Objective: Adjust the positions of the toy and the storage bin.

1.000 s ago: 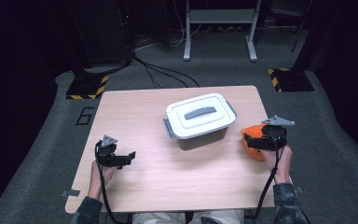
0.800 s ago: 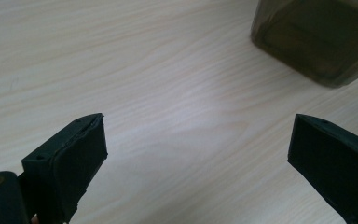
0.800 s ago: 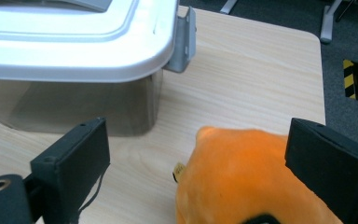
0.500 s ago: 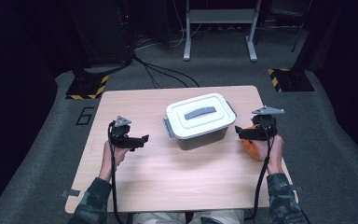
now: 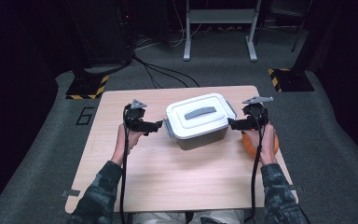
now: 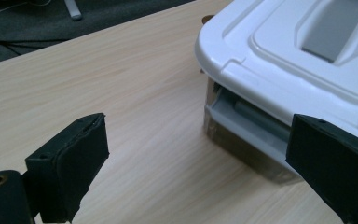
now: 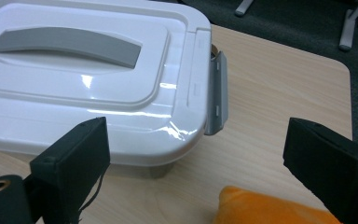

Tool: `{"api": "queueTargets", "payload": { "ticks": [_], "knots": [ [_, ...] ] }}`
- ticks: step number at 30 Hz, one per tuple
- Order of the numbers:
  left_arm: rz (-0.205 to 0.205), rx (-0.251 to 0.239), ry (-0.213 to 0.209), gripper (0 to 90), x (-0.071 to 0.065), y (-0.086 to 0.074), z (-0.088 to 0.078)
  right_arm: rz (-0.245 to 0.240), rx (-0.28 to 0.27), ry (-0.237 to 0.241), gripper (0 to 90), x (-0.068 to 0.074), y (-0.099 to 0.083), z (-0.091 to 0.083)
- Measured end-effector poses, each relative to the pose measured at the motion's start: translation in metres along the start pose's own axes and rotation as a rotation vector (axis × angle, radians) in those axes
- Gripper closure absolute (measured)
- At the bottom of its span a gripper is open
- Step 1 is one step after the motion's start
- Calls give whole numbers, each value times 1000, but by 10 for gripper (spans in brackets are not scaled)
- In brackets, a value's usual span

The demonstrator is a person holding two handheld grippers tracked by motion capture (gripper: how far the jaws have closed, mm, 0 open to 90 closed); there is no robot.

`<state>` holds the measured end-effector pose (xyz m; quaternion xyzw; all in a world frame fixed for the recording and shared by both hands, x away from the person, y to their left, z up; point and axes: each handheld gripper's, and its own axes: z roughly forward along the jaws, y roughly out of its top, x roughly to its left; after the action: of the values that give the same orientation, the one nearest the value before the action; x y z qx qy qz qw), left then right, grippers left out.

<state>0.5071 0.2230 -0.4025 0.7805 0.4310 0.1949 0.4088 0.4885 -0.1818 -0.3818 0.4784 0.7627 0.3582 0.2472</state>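
White lidded box [image 5: 199,121] sits mid-frame on the counter [image 5: 168,182]; left gripper [image 5: 157,125] and right gripper [image 5: 232,123] flank its ends, jaws spread wide, orange cushion [image 5: 261,144] lower right.

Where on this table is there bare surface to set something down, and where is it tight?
The widest free patch is the near half of the table, between the two forearms, in front of the lidded box. The far left corner behind the left gripper is bare too. It is crowded right of the box, where the right gripper and orange object sit.
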Motion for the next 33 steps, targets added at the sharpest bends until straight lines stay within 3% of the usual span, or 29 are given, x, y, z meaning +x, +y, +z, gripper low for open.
{"api": "queueTargets", "payload": {
  "ticks": [4, 16, 22, 27, 29, 33],
  "knots": [
    [-10, -9, -24, 59, -1, 10, 8, 6, 6, -1, 68, 2, 6, 6],
    [-4, 35, -4, 53, -1, 31, 35, 31, 57, -15, 70, -1, 19, 25],
    [6, 37, 13, 82, -5, 39, 46, 17, 71, -17, 145, 1, 23, 32],
    [19, 48, 30, 198, -8, 45, 53, 29, 104, -16, 247, 0, 23, 38],
    [19, 49, 12, 302, -8, 46, 56, 29, 112, -17, 308, -1, 22, 40],
    [17, 44, -11, 403, -10, 45, 59, 47, 101, 15, 444, -2, 22, 40]
  ]
}}
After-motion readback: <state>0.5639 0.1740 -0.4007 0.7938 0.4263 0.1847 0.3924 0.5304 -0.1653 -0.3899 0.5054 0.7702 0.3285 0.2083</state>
